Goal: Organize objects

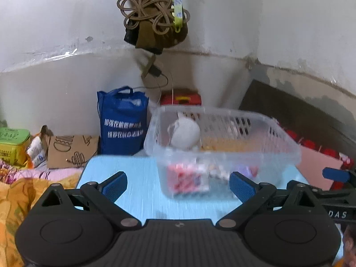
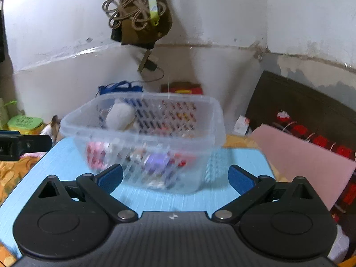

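A clear plastic basket (image 1: 276, 140) stands on the light blue table (image 1: 133, 191). It holds a white round plush (image 1: 185, 134), a red and white packet (image 1: 187, 179) and other small items. My left gripper (image 1: 178, 185) is open and empty, just in front of the basket's near wall. In the right wrist view the basket (image 2: 213, 115) holds the white plush (image 2: 120, 115) and a purple item (image 2: 156, 159). My right gripper (image 2: 175, 178) is open and empty, close to the basket's near side. The images are blurred.
A blue bag (image 1: 122, 120), a cardboard piece (image 1: 71, 150) and a green box (image 1: 13, 143) stand at the back left. A pink board (image 2: 307, 162) leans at the right. A red box (image 1: 181, 99) sits behind the basket. A brown bag with cords (image 1: 153, 15) hangs on the wall.
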`<act>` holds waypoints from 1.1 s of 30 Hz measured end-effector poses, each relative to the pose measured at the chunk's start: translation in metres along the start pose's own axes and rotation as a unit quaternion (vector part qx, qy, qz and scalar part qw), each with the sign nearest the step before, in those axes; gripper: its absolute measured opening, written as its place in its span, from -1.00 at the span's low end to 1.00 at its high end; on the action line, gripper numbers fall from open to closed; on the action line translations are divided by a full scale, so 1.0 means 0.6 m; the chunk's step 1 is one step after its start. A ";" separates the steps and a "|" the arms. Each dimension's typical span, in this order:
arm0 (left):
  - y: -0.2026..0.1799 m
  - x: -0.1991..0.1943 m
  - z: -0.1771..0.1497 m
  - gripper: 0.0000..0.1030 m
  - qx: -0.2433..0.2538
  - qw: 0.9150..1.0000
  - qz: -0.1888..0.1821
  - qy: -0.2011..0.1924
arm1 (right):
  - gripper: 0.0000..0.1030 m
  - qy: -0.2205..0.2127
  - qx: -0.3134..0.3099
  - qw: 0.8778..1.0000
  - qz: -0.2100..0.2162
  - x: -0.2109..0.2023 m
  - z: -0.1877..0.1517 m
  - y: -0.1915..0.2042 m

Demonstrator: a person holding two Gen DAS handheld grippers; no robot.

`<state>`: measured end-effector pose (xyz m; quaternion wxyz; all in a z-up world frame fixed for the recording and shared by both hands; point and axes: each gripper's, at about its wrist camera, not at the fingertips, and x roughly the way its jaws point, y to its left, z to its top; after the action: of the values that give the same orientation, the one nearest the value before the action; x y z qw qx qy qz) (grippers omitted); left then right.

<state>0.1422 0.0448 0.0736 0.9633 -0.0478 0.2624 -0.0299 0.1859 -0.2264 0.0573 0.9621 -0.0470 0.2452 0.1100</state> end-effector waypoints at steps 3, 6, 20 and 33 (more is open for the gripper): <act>-0.003 0.021 0.015 0.93 0.009 1.000 0.004 0.006 | 1.00 0.006 0.010 1.000 0.000 0.010 0.012 -0.004; -0.010 0.035 0.018 0.93 0.018 1.000 0.005 0.015 | 1.00 0.015 0.013 1.000 0.003 0.019 0.018 -0.008; -0.044 0.031 0.004 0.93 0.022 1.000 -0.007 0.012 | 1.00 0.044 0.029 0.999 0.005 0.012 0.022 -0.024; -0.067 0.016 0.004 0.93 0.032 0.999 0.008 0.012 | 1.00 0.039 0.028 0.999 0.000 0.010 0.008 -0.030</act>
<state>0.1501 0.0044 0.0753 0.9614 -0.0148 0.2731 -0.0309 0.1972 -0.2420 0.0592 0.9527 -0.0245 0.2853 0.1017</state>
